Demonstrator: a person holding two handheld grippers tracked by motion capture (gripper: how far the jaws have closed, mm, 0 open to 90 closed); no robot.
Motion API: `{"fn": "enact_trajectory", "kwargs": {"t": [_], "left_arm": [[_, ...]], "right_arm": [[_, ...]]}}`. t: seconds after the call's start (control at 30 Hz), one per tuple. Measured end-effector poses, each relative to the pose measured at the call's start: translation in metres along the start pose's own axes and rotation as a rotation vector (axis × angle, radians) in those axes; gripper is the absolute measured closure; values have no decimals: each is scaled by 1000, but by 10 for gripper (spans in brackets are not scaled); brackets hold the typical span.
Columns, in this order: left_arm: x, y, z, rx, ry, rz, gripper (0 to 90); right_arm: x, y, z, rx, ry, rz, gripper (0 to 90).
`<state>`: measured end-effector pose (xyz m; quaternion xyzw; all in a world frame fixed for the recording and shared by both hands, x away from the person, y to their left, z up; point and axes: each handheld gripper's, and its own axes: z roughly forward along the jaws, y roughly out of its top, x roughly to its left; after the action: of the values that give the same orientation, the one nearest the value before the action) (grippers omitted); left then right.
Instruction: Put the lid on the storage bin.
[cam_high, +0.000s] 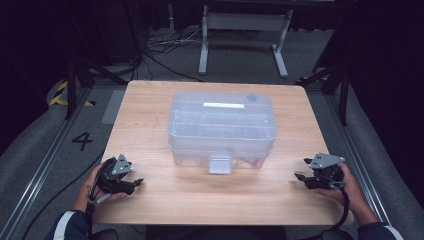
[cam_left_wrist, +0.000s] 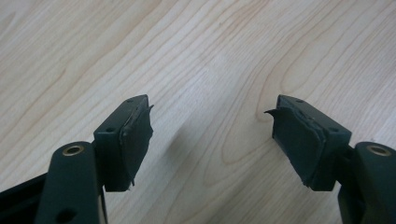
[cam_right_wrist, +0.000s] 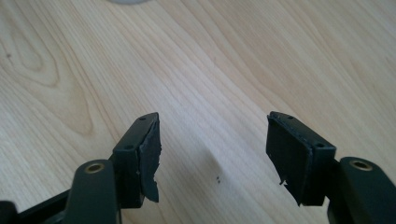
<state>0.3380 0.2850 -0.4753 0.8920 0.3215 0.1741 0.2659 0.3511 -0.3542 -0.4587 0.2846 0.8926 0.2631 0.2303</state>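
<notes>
On the wooden table (cam_high: 165, 200), clear lidded box (cam_high: 222, 129) centred, left gripper (cam_high: 136, 183) and right gripper (cam_high: 299, 176) flanking, jaws spread, empty.

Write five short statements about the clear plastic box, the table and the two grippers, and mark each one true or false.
1. The clear plastic box stands on the wooden table with its lid closed. True.
2. The left gripper holds the box's front latch. False: it is near the table's front left corner, apart from the box, jaws open and nothing between them.
3. The right gripper has open, empty jaws. True.
4. Both grippers are behind the box. False: they flank it on the person's side.
5. The box is opaque black. False: it is see-through, with dividers visible inside.
</notes>
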Motion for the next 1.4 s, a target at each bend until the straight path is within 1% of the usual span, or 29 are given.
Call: {"fn": "enact_trajectory", "kwargs": {"t": [0.03, 0.1, 0.13, 0.2, 0.23, 0.27, 0.33, 0.4, 0.43, 0.47, 0.5, 0.53, 0.6, 0.67, 0.7, 0.8, 0.87, 1.0, 1.03, 1.07, 1.13, 1.17, 1.27, 1.3, 1.4], "left_arm": [[1, -2, 0, -3, -8, -7, 279], [3, -7, -2, -19, -24, -23, 275], [3, -7, -2, -19, -24, -23, 272], [4, -11, -2, -32, -32, -43, 264], [4, -13, -2, -37, -38, -53, 257], [5, -14, -3, -37, -38, -54, 250], [6, -16, -3, -43, -44, -72, 238], [6, -19, -2, -58, -49, -95, 224], [7, -20, -2, -66, -55, -111, 217], [7, -22, -1, -70, -59, -122, 214], [8, -23, -1, -76, -59, -125, 205], [9, -25, -1, -86, -60, -138, 201], [10, -28, 0, -101, -73, -171, 192], [9, -32, 0, -116, -71, -185, 178], [9, -31, 0, -115, -68, -188, 177], [8, -31, 0, -114, -65, -190, 172], [8, -31, 0, -114, -64, -190, 171], [8, -31, 0, -114, -64, -191, 169], [8, -31, 0, -114, -62, -193, 167], [8, -31, 0, -112, -51, -198, 162], [7, -31, 0, -111, -47, -203, 153], [7, -31, 0, -111, -46, -212, 151], [7, -31, 0, -109, -46, -214, 150], [7, -31, 0, -109, -43, -207, 149], [7, -31, 1, -108, -44, -208, 147]], "right_arm": [[-1, -6, 0, -3, 1, 21, 352], [-1, -11, -1, -10, -3, 42, 349], [-2, -14, -1, -13, 0, 54, 347], [-2, -16, -1, -16, -1, 64, 344], [-3, -20, -1, -23, -4, 85, 334], [-3, -23, -1, -27, -6, 99, 329], [-4, -29, -1, -36, 1, 124, 320], [-4, -35, 0, -55, 17, 157, 308], [-4, -37, 0, -56, 15, 170, 297], [-4, -40, 0, -70, 16, 189, 293], [-5, -43, 0, -81, 27, 210, 288], [-5, -45, 0, -88, 34, 225, 283], [-6, -50, 0, -107, 39, 265, 263], [-6, -54, 0, -127, 47, 302, 259], [-7, -56, 1, -130, 54, 321, 241], [-8, -57, 1, -126, 51, 326, 234], [-9, -57, 1, -123, 63, 339, 228], [-9, -57, 1, -122, 64, 340, 226], [-9, -57, 2, -121, 63, 339, 224], [-9, -56, 2, -121, 63, 340, 221], [-9, -56, 2, -121, 58, 341, 217], [-9, -56, 2, -120, 55, 342, 216], [-9, -55, 3, -119, 52, 346, 211], [-9, -54, 4, -119, 50, 349, 210], [-9, -54, 4, -119, 49, 349, 209]]}}
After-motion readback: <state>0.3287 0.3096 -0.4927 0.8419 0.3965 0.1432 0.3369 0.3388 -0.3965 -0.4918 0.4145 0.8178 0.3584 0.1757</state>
